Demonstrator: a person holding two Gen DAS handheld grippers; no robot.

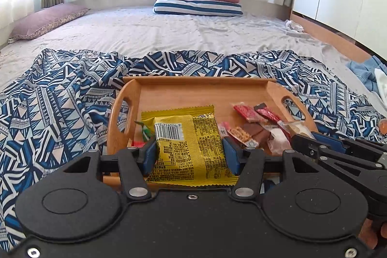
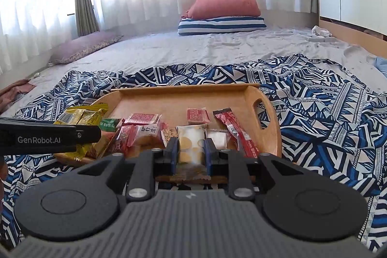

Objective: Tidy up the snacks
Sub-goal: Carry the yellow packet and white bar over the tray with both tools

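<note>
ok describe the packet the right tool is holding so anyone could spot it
On the bed, find the wooden tray on the blue patterned cloth. At its near edge the right tool pinches a pale packet, the only wrapper with tan circles among red and yellow ones.

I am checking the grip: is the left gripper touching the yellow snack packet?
Touching: in the left wrist view, both blue pads press the yellow snack packet's sides.

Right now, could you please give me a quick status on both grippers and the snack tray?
Left gripper shut on yellow snack packet. Right gripper shut on small cream-and-gold packet. Wooden tray on patterned cloth, other snacks piled at near edge. Nothing blocking.
</note>
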